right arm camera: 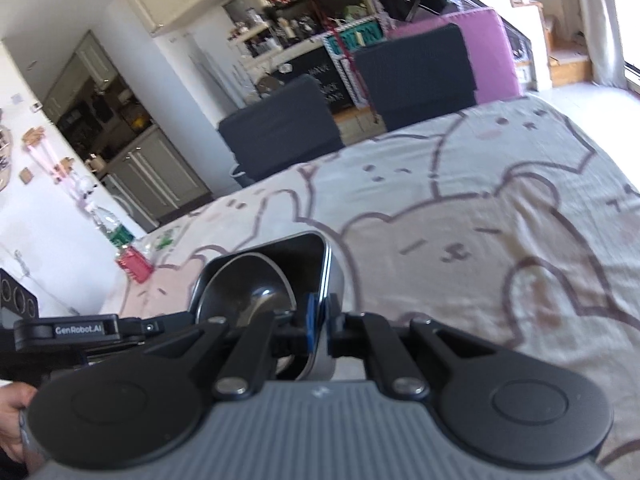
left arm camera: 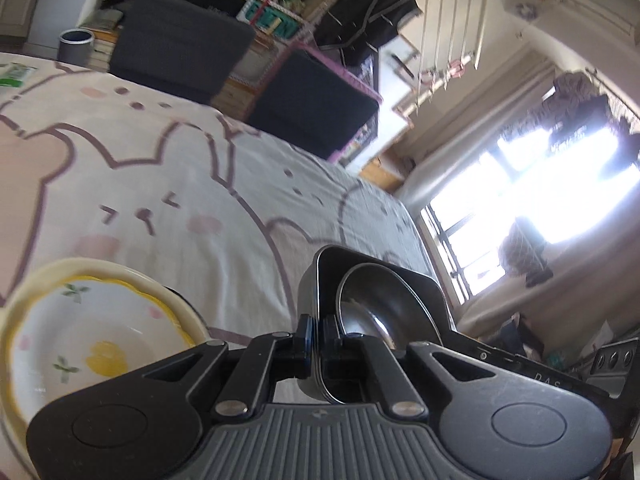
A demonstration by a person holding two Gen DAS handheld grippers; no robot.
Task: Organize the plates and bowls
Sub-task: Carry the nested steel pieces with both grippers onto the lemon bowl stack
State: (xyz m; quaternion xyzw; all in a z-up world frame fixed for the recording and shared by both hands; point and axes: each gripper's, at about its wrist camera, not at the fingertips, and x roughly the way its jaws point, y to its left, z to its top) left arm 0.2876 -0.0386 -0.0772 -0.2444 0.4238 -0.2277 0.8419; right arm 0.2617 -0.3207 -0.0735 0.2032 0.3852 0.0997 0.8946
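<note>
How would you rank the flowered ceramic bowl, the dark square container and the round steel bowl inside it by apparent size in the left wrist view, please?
1. Flowered ceramic bowl, though it sits nearest the lens and the frame edge crops it.
2. Dark square container.
3. Round steel bowl inside it.

Fisheye nearness makes the first two unsure.

My left gripper's [left arm camera: 316, 344] body is hiding the lower part of the square dark metal tray [left arm camera: 320, 280] and of the round steel bowl [left arm camera: 372, 304] inside it. The cream floral ceramic bowl [left arm camera: 80, 328] is running off the left edge. Motion is blurring the cartoon-printed cloth-covered surface [right arm camera: 480, 216].
</note>
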